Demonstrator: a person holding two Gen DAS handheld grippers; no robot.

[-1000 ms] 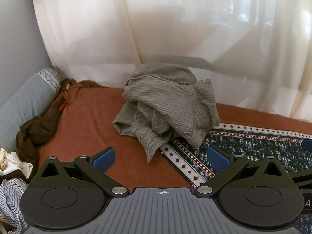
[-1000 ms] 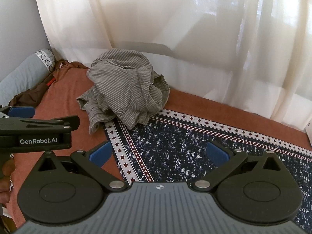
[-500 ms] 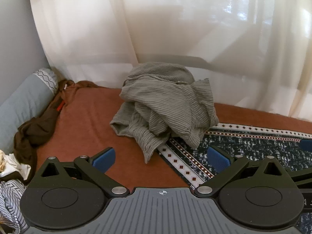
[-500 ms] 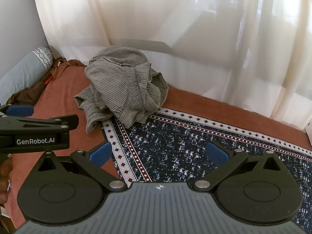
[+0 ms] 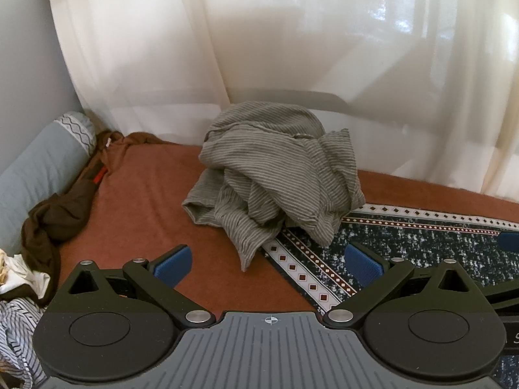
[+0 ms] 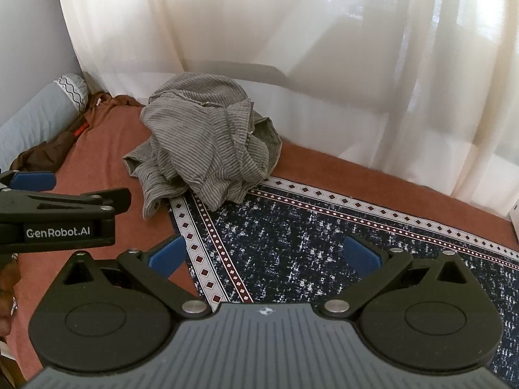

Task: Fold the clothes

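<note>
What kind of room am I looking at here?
Probably a bedroom or living room at home: sheer white curtains over a window, a patterned rug, a bolster pillow, and a crumpled striped shirt waiting to be folded.

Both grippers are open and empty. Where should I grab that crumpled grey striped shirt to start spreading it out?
Take the loose tail of the grey striped shirt that trails toward you off the heap, reaching in low from the near side with the left gripper. That strip lies flat on the rust blanket, clear of the bunched folds, so it probably lifts without dragging the whole pile.
</note>
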